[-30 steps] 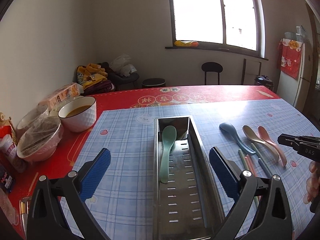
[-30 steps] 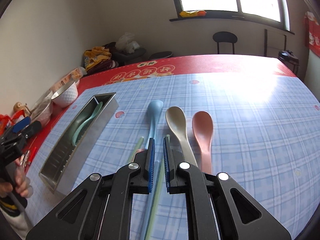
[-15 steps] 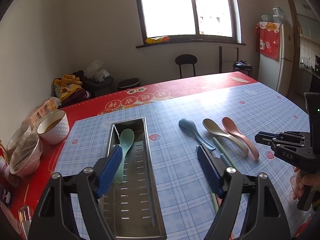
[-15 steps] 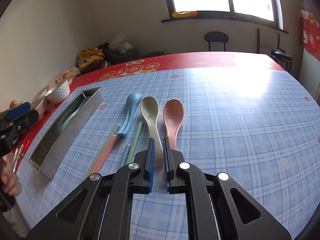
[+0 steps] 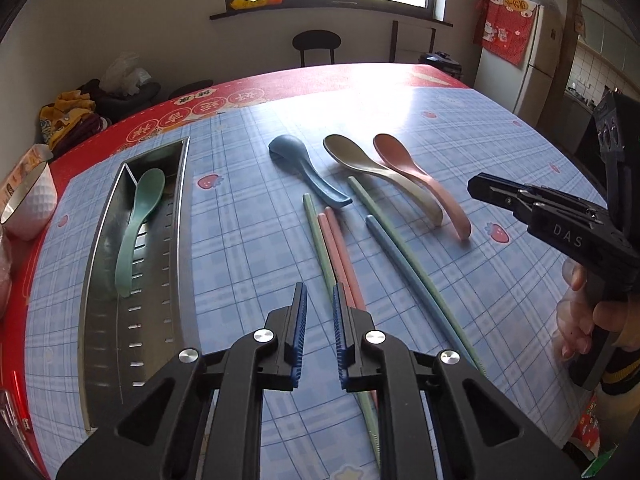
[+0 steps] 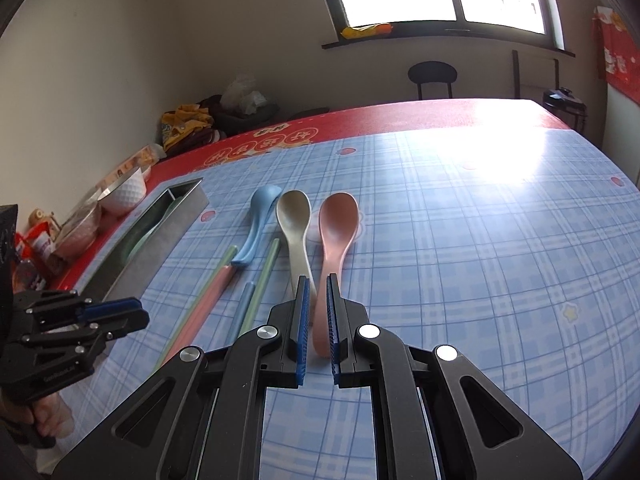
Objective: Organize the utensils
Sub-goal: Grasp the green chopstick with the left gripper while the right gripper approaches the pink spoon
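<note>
A steel utensil tray (image 5: 100, 280) lies at the left and holds a green spoon (image 5: 138, 224). On the blue plaid cloth lie a blue spoon (image 5: 308, 172), a beige spoon (image 5: 372, 172) and a pink spoon (image 5: 420, 180), with several chopsticks (image 5: 336, 248) beside them. My left gripper (image 5: 320, 300) is shut and empty above the chopsticks' near ends. My right gripper (image 6: 318, 284) is shut and empty, just above the pink spoon's (image 6: 334, 240) handle; it also shows in the left wrist view (image 5: 480, 188). The tray (image 6: 148, 240) shows at the left in the right wrist view.
A white bowl (image 5: 28, 200) and other dishes stand on the red table edge at the far left. A black chair (image 5: 316, 44) and a fridge (image 5: 532, 60) stand beyond the table. The person's hand (image 5: 588, 316) holds the right gripper.
My left gripper has closed from wide open to shut and moved right, from over the tray to over the chopsticks. My right gripper has moved right, from the blue spoon to the pink spoon's handle.
</note>
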The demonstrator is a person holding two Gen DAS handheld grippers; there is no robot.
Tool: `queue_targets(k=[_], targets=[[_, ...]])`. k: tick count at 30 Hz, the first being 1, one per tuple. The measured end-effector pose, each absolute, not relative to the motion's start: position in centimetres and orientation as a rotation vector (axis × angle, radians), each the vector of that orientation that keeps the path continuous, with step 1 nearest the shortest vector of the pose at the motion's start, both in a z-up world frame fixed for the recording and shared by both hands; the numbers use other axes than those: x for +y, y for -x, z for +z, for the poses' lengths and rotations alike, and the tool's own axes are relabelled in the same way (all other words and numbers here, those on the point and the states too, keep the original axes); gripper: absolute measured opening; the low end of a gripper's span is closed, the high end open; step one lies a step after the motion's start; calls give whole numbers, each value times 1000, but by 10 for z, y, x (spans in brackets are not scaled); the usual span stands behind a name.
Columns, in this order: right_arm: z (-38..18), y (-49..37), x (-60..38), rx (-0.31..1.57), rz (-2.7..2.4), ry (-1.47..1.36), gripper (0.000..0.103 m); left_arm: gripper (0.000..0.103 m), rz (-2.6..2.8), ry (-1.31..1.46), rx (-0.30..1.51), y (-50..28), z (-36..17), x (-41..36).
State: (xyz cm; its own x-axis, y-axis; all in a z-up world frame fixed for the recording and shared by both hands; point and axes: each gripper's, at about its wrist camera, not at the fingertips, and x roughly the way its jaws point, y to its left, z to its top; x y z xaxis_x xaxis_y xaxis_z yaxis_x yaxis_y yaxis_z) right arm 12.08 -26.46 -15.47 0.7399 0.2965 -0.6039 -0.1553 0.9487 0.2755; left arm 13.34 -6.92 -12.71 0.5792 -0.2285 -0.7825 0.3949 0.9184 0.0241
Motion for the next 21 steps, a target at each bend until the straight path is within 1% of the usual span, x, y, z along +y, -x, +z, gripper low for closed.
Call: queue_targets(k=[5, 11, 21], targets=[[-155, -120, -269, 693, 268, -239, 9, 11, -362, -226, 939, -135, -149, -76], [-156, -120, -270, 700, 283, -253, 9, 10, -348, -254, 921, -136, -152, -81], [-155, -120, -272, 697, 288, -263, 9, 10, -376, -249, 948, -130, -153, -75]])
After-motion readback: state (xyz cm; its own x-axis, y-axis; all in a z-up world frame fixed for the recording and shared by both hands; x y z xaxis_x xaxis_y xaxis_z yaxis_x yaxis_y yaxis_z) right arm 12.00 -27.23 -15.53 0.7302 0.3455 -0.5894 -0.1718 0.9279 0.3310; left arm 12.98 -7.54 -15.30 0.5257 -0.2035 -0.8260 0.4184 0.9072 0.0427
